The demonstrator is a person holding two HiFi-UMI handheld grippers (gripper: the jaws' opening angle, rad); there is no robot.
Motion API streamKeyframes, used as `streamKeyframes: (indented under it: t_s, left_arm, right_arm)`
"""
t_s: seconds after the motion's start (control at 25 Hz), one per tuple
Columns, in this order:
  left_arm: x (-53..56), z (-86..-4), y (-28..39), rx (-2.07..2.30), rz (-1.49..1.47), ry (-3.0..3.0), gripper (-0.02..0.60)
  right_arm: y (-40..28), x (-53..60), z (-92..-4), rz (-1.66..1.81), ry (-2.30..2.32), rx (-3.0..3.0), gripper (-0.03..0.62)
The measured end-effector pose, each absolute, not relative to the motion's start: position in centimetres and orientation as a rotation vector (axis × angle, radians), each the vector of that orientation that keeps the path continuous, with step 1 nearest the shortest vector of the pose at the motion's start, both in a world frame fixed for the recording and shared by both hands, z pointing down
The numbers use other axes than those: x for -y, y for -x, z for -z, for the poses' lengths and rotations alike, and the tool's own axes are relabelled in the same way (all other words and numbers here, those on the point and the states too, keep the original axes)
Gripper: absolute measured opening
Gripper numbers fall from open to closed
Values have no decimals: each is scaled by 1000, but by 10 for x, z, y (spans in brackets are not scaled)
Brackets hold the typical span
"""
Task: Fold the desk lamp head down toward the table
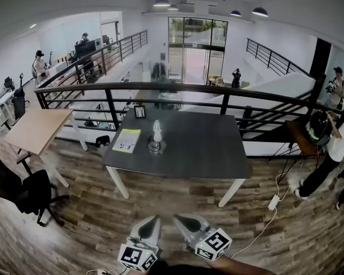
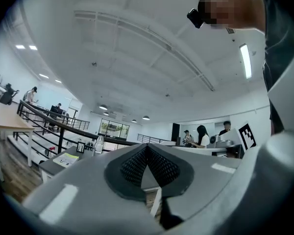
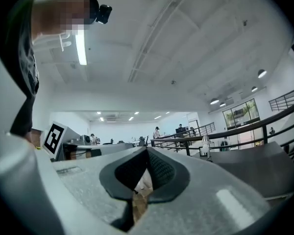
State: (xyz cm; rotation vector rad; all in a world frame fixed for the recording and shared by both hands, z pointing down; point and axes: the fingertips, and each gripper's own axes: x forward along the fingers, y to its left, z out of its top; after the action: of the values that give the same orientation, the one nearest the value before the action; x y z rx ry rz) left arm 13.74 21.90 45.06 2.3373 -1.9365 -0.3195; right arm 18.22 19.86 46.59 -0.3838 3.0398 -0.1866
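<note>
open mezzanine office, wood-plank floor, black railing behind. the dark grey rectangular counter (image 1: 206,148) on white legs stands well ahead of me. the small white desk lamp on its round shiny base (image 1: 156,137) sits on the counter's left half, just beside a yellow-green booklet (image 1: 126,140). a small dark picture frame (image 1: 140,112) stands near the back edge.

both tongs are low in the head view, well apart from the lamp. the left tongs (image 1: 155,219) are closed with nothing between the pads, which its own view confirms (image 2: 147,149). the right tongs (image 1: 177,217) are pressed fully together and empty too (image 3: 147,152).

what i judge could go wrong:
- if i arrive with the tongs closed like this, i'd nudge the lamp instead of gripping it. they need to open before contact.
- the base looks small and the lamp light. pressing the head down with one tong and the base unheld could tip the lamp or slide it onto the booklet.
- a white adapter and cable (image 1: 273,202) lie on the floor by the counter's right leg, a snag risk on the walk in.

the lamp stands upright, its long axis vertical, head at the top, base flat on the counter. both gripper views show it as a thin pale upright (image 2: 99,144) (image 3: 205,144). it is too small to tell which way the head faces or where the hinge sits.
</note>
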Motion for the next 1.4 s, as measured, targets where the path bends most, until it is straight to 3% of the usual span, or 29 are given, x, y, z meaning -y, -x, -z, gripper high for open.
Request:
streamKeyframes:
  t_s: [0.76,1.4]
  left_arm:
    - [-159,-451,37,1786,303,-2404,2]
    - [-89,-456,88,1860,275,-2383,2]
  right_arm:
    - [-1,-133,-467,228,491,-3063,2]
    - [57,-56,-474,259,418,-3065,2]
